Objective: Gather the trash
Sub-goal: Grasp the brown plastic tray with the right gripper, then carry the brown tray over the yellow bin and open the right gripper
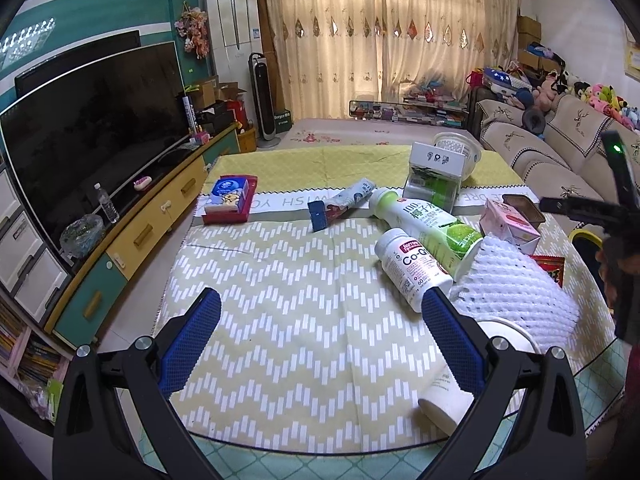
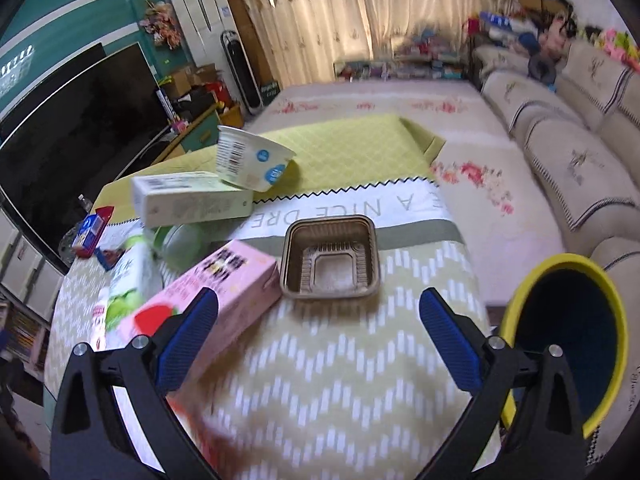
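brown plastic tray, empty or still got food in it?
Empty: the square brown plastic tray sits upright, ribbed bottom bare in the right wrist view.

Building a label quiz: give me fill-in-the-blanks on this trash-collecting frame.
1. The pink carton lies directly to the ____ of the brown tray in the right wrist view.
2. The bin past the table edge has a ____ rim.
3. The left gripper has its jaws ____.
4. The Co-Q bottle lies on its ____.

Missing: left; yellow; open; side
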